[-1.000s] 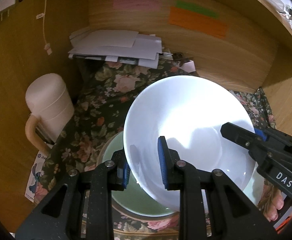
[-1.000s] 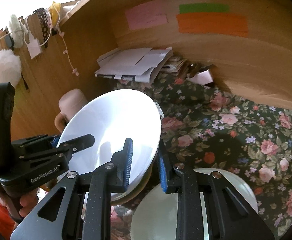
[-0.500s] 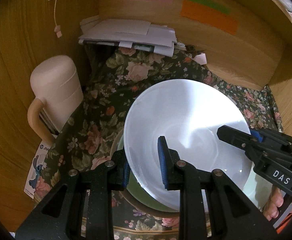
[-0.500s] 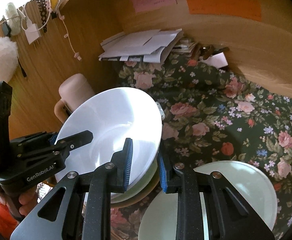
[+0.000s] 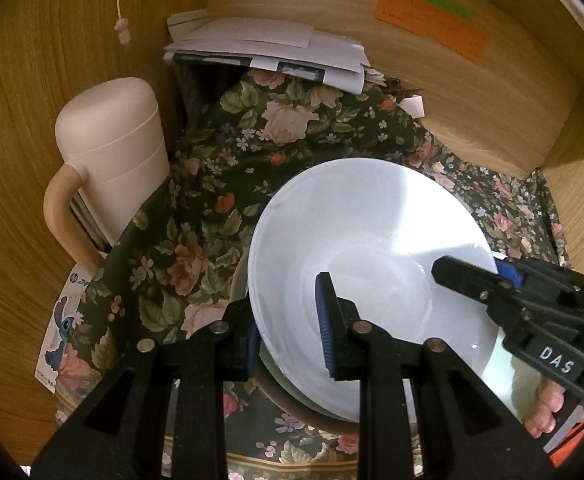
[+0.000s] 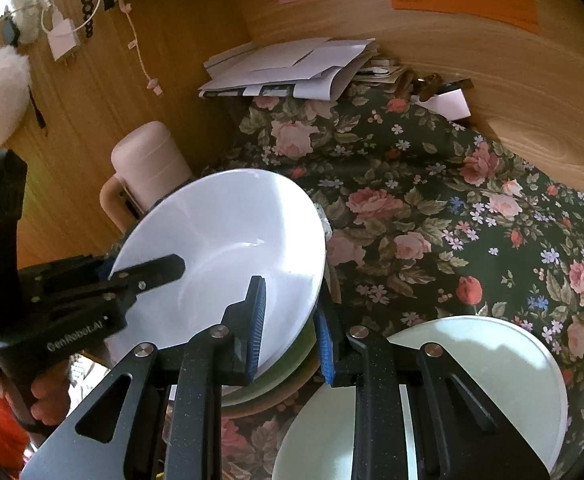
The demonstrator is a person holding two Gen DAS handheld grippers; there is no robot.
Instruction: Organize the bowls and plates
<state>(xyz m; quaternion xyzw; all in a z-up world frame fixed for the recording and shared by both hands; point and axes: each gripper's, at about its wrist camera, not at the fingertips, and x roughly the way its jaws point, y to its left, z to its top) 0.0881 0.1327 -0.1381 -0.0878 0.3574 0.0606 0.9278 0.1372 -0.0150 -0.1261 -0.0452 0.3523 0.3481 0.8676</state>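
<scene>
Lowered since a second ago, white bowl point(image 5: 368, 248) now sits close over green dish point(image 6: 280, 380) stacked on tan plate point(image 6: 292, 394). Left gripper point(image 5: 288, 332) clamps its near rim, right gripper point(image 6: 292, 316) the opposite rim. Pale plate point(image 6: 472, 380) lies just beside, on floral cloth point(image 6: 432, 200).
</scene>
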